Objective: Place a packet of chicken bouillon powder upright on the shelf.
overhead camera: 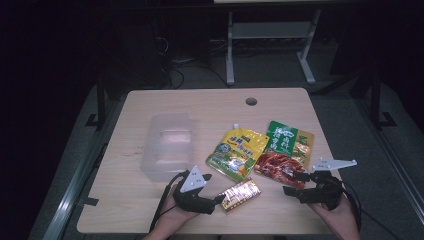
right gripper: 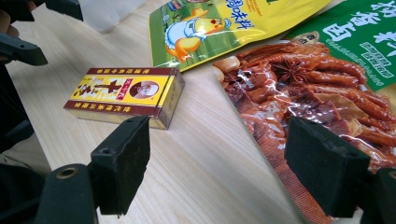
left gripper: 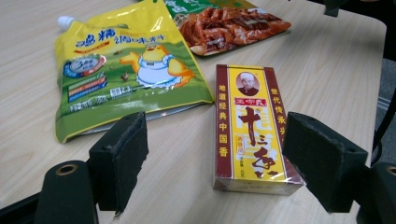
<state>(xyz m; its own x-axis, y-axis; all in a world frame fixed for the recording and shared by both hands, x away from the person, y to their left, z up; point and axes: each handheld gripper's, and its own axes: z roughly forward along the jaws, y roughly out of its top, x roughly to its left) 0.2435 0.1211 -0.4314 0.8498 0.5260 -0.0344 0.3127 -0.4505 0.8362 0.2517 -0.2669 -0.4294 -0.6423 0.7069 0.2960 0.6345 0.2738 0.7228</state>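
Left hand-held gripper (left gripper: 215, 154) agape around spice box (left gripper: 250, 128)

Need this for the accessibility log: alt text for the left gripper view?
The open left gripper points at a red-and-yellow box lying flat on the table, not gripped. Behind lie a yellow pouch and a red-green pouch.

On the light wooden table (overhead camera: 150, 210): one clear plastic lidded container (overhead camera: 167, 145), one yellow-and-green spouted seasoning pouch (overhead camera: 236, 152), one green-topped packet of red braised meat (overhead camera: 282, 152), one small yellow-and-maroon spice box (overhead camera: 241, 194).
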